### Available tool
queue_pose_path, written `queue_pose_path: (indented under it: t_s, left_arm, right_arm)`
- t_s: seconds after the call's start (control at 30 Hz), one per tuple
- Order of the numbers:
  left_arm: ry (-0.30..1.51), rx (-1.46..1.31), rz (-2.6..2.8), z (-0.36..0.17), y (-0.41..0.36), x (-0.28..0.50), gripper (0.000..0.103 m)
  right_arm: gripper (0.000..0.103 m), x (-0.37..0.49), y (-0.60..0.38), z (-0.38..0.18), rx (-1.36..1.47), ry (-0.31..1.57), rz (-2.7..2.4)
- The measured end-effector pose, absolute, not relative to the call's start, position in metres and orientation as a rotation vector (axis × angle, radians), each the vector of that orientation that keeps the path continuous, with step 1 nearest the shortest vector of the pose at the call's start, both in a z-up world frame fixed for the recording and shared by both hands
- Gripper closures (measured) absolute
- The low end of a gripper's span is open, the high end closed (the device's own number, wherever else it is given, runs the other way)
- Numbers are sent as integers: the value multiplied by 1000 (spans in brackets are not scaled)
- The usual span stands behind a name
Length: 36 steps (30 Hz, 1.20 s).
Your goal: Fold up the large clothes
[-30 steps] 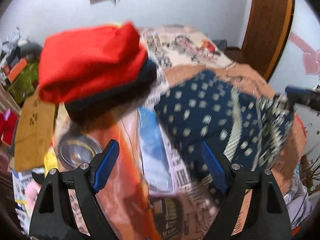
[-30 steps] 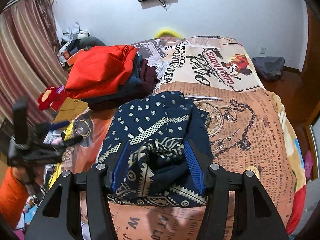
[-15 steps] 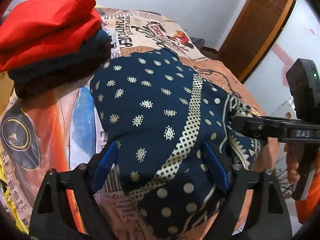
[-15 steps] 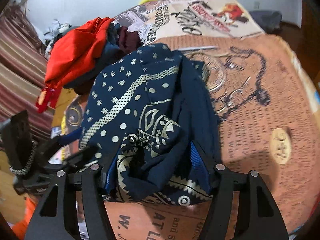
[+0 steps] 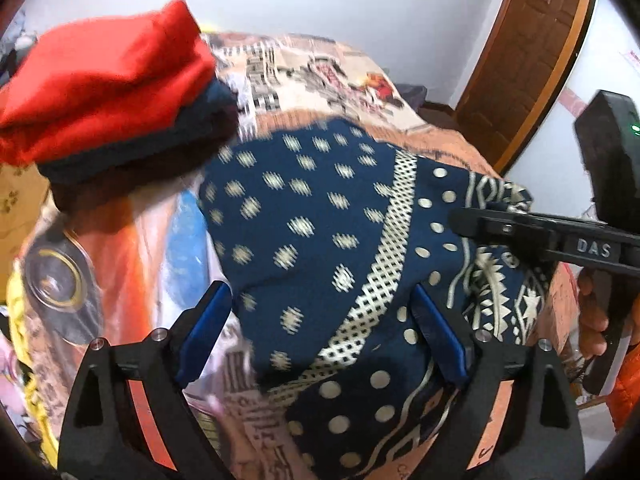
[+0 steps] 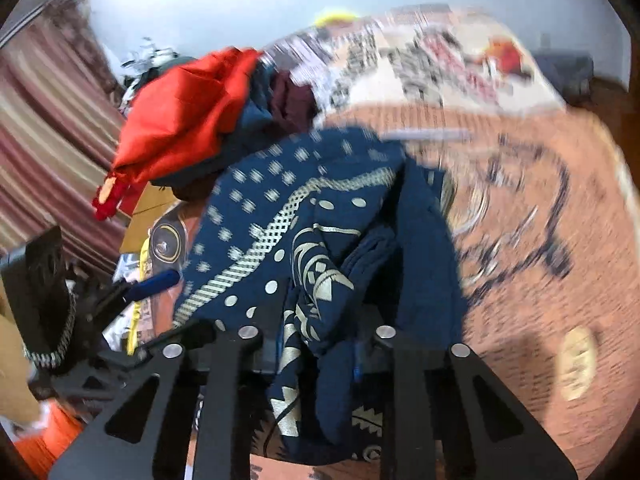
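Observation:
A navy garment (image 5: 320,208) with cream dots and bands lies rumpled on the printed bed cover (image 6: 520,200). My left gripper (image 5: 320,296) straddles its near edge. Its blue pads (image 5: 204,332) stand wide apart, still opening, with the cloth lying loose between them. My right gripper (image 6: 320,320) is closing on a bunched fold of the same garment (image 6: 280,208), and the cloth fills the narrow gap and hides the pads. In the left wrist view the right gripper (image 5: 492,216) reaches in from the right onto the garment's patterned edge.
A stack of folded clothes topped with a red piece (image 5: 100,88) sits on the bed just beyond the garment (image 6: 184,120). A wooden door (image 5: 532,52) is at the right, striped curtains (image 6: 48,140) at the left. A person's hand (image 5: 596,312) holds the right gripper's handle.
The right gripper's jaws have drawn together around the bunched fold as it sank toward the bed. The left gripper has come in over the garment's near edge, jaws a little wider.

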<state>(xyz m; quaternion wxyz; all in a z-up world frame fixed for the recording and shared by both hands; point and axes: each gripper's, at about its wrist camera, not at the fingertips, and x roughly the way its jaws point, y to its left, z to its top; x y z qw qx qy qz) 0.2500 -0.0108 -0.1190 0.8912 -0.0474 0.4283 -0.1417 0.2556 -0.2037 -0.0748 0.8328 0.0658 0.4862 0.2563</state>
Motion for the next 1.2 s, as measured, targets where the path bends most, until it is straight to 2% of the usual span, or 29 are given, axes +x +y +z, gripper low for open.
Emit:
queue_pose_path:
  t_s: [0.2,0.33,0.43,0.53,0.63,0.73,0.77,0.97,1.1,1.2]
  left_arm:
    - [830,-130,-314,-93,-3,243,11]
    - [897,-117,-330,-112,-16,246,11]
    - [958,-101,-355,-133,-30,251,11]
    - [991,-81,-356,-150,-39,254,9]
    - [983,-92,-344,-155,-40,253,8]
    - [977,-87,-347,-152,-37,252,8]
    - [973,-82,-346,-151,-37,251,8]
    - [914,-26,-292,-129,-28,248,8]
    - [864,-53,-225,-112,-9,255,8]
    - [854,-89,-192,-110,5,265,8]
  right_arm:
    - [85,238,-214,-32,56,891,529]
    - [84,243,-227,-62,9,971,455]
    - [80,245,-232,-92,-38,1038,409]
    - [76,240,-236,-96,-75,970,388]
    - [68,238,-238,-91,-105,979,397]
    - [44,234,-245,-87,-148,991,367]
    - [41,234,-248,-86,-157,997,355]
    - [41,233,-258,-68,-94,1041,411]
    - [41,239,-249,-47,-100,974,448]
    - [34,254,-237,-40,-77,965,492]
